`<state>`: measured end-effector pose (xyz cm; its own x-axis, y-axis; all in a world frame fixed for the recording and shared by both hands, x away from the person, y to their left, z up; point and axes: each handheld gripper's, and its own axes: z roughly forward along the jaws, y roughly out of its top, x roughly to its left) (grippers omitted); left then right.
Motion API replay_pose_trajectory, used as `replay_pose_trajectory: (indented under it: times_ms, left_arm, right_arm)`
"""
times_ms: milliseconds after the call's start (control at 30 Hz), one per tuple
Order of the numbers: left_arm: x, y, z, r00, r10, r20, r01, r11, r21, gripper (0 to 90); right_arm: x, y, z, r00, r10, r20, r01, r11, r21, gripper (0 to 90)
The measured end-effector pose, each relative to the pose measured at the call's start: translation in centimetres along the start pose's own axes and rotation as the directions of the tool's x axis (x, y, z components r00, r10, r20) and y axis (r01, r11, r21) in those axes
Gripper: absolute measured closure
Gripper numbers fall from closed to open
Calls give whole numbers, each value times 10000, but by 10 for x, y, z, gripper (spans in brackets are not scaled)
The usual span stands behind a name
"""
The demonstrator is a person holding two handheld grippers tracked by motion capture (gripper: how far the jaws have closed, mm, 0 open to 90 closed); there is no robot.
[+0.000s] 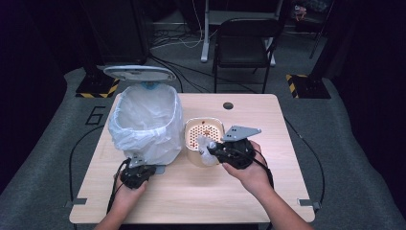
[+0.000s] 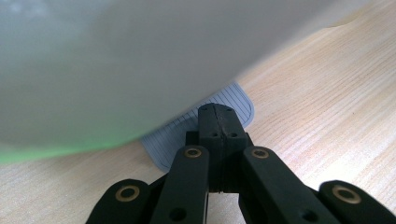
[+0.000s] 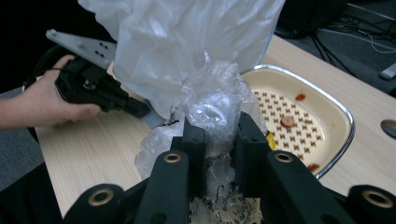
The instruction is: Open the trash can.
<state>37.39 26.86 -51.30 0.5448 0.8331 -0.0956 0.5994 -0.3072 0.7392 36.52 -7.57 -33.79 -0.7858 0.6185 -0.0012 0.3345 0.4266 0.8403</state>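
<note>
- Your left gripper [image 1: 137, 175] sat low at 7 o'clock, jaws fully closed, pressing the bin's grey pedal [image 2: 233, 100].
- Your right gripper [image 1: 216, 151] pointed toward 9 o'clock, clamped on crumpled plastic wrap [image 3: 212, 100].
- The lined bin [image 1: 146, 122] stood lid-up; the tray [image 1: 204, 136] beside it held red scraps.

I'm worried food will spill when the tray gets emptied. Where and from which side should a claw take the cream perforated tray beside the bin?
Probably by its raised metal-edged rim on the bare side away from the white-bagged pedal bin. The shallow cream perforated tray lies flat, so only the rim gives purchase. The right claw is shut on crumpled clear plastic wrap, so it must drop that first.
</note>
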Motion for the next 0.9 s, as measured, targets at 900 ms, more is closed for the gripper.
replay_pose_trajectory:
  times_ms: [900]
  left_arm:
    - [1,0,0,10000,27,46,-27,10000,21,900]
  right_arm:
    - [-2,95,29,9954,-762,-589,734,9961,-485,771]
